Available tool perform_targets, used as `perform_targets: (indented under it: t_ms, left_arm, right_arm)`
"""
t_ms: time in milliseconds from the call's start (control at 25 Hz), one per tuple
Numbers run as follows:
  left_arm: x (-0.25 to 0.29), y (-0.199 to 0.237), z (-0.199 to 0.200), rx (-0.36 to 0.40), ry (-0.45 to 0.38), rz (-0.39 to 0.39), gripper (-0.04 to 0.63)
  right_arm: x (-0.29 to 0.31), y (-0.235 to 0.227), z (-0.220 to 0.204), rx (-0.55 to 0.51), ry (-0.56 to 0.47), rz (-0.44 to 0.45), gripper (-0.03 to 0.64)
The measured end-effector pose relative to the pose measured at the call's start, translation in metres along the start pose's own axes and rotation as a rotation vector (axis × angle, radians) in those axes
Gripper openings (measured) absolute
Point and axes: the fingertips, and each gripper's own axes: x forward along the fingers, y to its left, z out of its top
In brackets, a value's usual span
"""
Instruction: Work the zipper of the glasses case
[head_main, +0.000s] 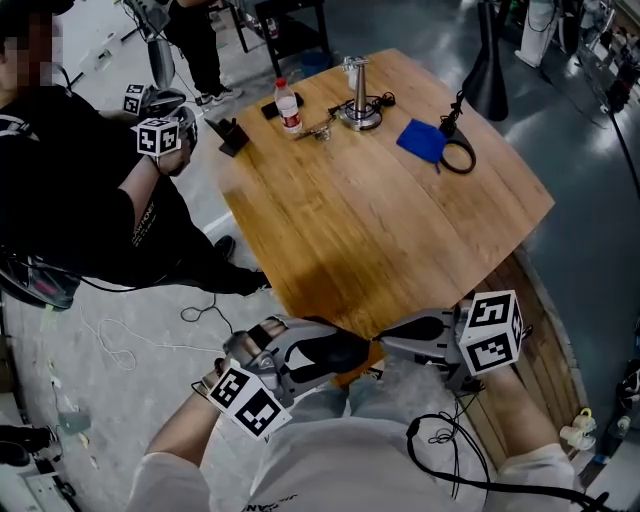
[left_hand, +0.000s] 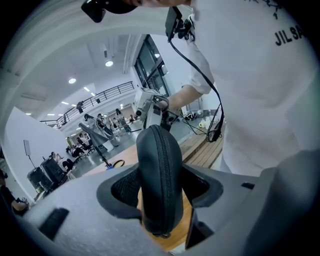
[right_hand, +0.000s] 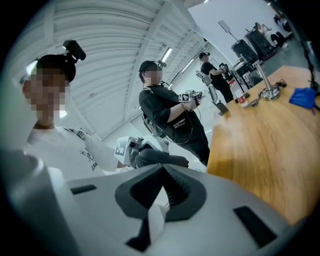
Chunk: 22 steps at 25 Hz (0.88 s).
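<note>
Left gripper view shows the glasses case (left_hand: 159, 185) standing on edge between the pads, zipper (left_hand: 165, 165) facing the camera. I read the left gripper (head_main: 318, 358) as clamped on the case's two broad sides, jaws partly apart to the width of the shell. The case is not on the wooden table (head_main: 400, 230). It hangs over the lap, just off the near edge. The right gripper (right_hand: 164, 186) has its jaws fully together, and I see nothing between them. The case lies just beyond their tips, and no view confirms a catch on the zipper pull. Risk one: if the right jaws have closed on nothing, a pull along the track will move no slider. Confirm the catch before drawing. Risk two: the left pads squeeze both shells toward each other, which may bind the teeth and stall the slider. Risk three: a hard tug could drag the smooth case out of the pads, and with no surface beneath it the case would fall to the floor. Risk four: the black cable (head_main: 450, 452) looped on the lap could snag the right hand. Pose: the left gripper slants downward and points across the body toward the right one. The right gripper lies close to level, aimed at the near end of the case.
</note>
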Motion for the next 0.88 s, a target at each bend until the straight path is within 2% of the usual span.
perform_targets:
  t_ms: [160,280,440,560,640,800,880]
  left_arm:
    - [0.001,0.0,-0.002,-0.005,0.0,-0.002,0.252]
    - [0.006,0.0,-0.014,-0.008,0.03,-0.002,0.253]
    - [0.016,0.002,-0.042,0.005,0.106,0.0,0.253]
    - [0.015,0.011,-0.062,-0.028,0.145,0.045,0.253]
    - [0.012,0.02,-0.072,-0.058,0.172,0.077,0.253]
    - [0.02,0.023,-0.085,-0.084,0.232,0.099,0.255]
    - [0.03,0.025,-0.094,-0.094,0.297,0.114,0.255]
  right_arm:
    - [0.004,-0.009,-0.004,0.0,0.017,-0.026,0.0]
    - [0.007,-0.015,-0.005,-0.046,0.038,-0.066,0.002]
    - [0.014,-0.033,-0.014,-0.209,0.122,-0.215,0.002]
    - [0.01,-0.049,-0.016,-0.268,0.151,-0.322,0.002]
    - [0.001,-0.06,-0.011,-0.275,0.119,-0.391,0.002]
    - [-0.01,-0.07,0.012,-0.34,-0.036,-0.533,0.0]
    - [-0.004,-0.072,0.011,-0.353,-0.062,-0.559,0.0]
